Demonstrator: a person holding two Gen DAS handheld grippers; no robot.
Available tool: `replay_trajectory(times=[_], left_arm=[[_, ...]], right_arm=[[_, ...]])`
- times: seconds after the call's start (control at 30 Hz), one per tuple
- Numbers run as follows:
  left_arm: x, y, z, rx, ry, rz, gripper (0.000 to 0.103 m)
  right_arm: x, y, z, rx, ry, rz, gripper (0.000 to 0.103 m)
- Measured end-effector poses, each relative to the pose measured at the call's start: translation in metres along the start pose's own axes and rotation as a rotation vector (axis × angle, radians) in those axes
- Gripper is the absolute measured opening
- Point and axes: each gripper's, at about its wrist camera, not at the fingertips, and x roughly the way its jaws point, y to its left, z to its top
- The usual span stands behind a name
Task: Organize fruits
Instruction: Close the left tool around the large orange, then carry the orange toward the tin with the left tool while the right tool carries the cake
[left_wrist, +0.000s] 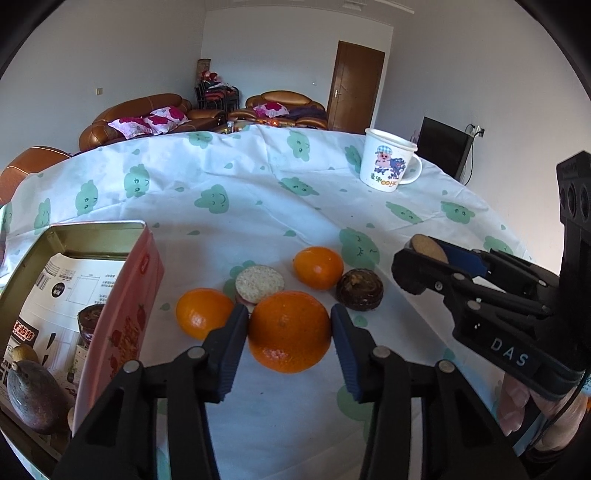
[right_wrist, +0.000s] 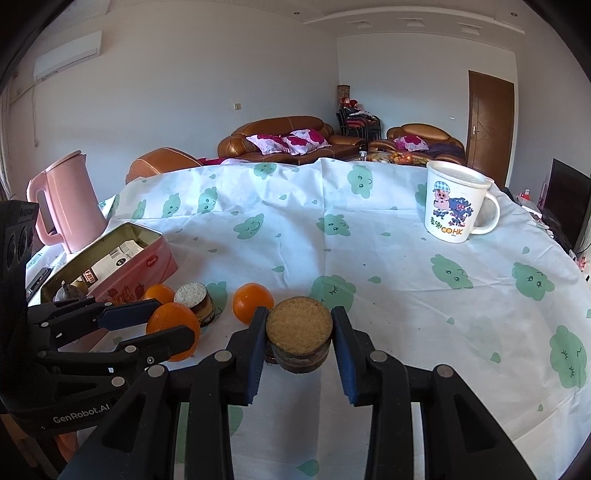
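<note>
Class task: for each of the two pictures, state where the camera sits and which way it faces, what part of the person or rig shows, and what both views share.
Left wrist: sits on the left gripper, facing forward over the table; its fingers flank the nearest orange; the right gripper and some fingers show.
Right wrist: sits on the right gripper, which grips a round biscuit; the left gripper shows.
Shared: oranges, pink tin, cartoon mug, sofas, door.
</note>
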Motion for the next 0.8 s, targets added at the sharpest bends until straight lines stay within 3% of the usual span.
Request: replay_trajectory(times=[0.8], left_arm=[[-0.034, -0.007, -0.004, 0.037, -0.19, 0.07, 0.048]], right_arm=[[-0.023, 0.006, -0.002, -0.028, -0.125, 0.047, 0.036]])
